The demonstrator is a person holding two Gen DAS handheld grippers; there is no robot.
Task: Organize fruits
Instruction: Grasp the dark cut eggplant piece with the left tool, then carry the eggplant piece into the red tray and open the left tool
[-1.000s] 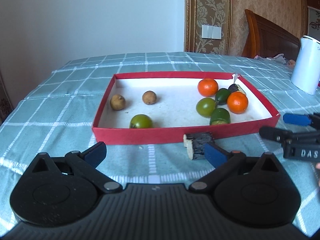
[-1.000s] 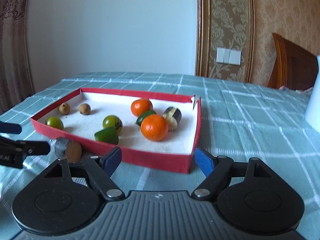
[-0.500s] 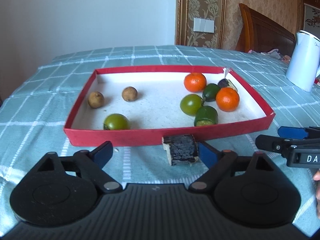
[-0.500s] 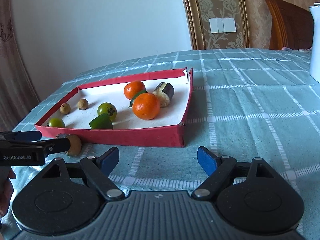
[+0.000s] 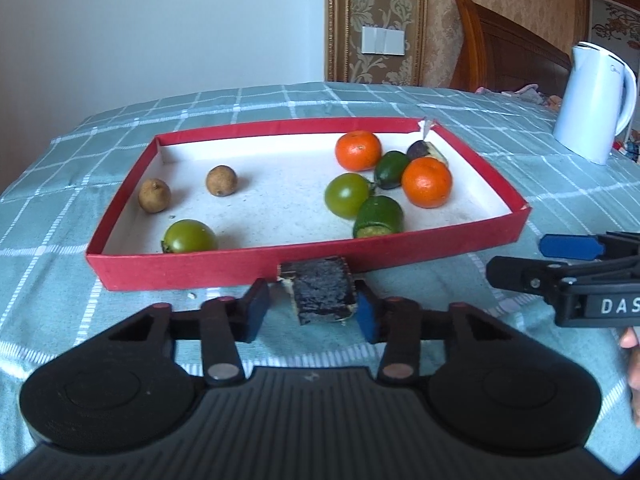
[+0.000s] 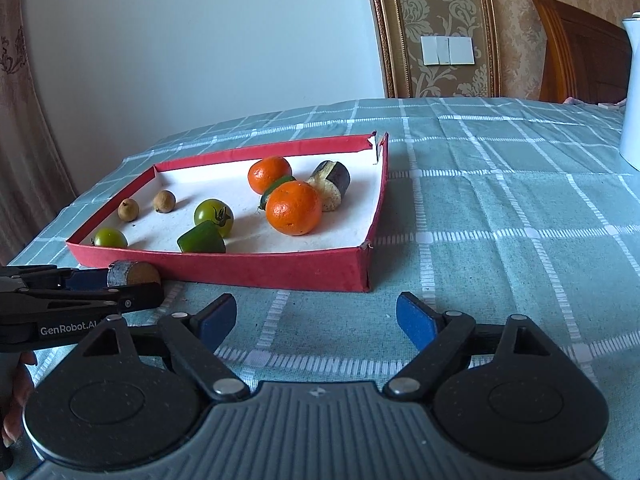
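Note:
A red tray [image 5: 192, 272] on the checked cloth holds two oranges [image 5: 358, 150], two green tomatoes [image 5: 347, 195], two brown longans [image 5: 154, 195], green cut pieces [image 5: 378, 216] and a piece of eggplant [image 5: 424, 150]. A dark eggplant chunk [image 5: 320, 296] lies on the cloth just outside the tray's near wall. My left gripper [image 5: 314, 312] is closing on it, with a blue pad at each of its sides. From the right wrist view the chunk [image 6: 134, 273] sits between the left gripper's fingertips [image 6: 136, 284]. My right gripper [image 6: 316, 320] is opening over bare cloth with nothing between its jaws.
A white kettle [image 5: 592, 100] stands at the far right of the table. A wooden headboard [image 5: 512, 48] and a papered wall lie behind it. Part of a hand [image 6: 16, 384] shows behind the left gripper. Open cloth stretches to the right of the tray [image 6: 280, 270].
The left gripper's jaws came in from wide apart to both sides of the eggplant chunk, and the gripper moved a little closer to the tray. The right wrist view rolled slightly.

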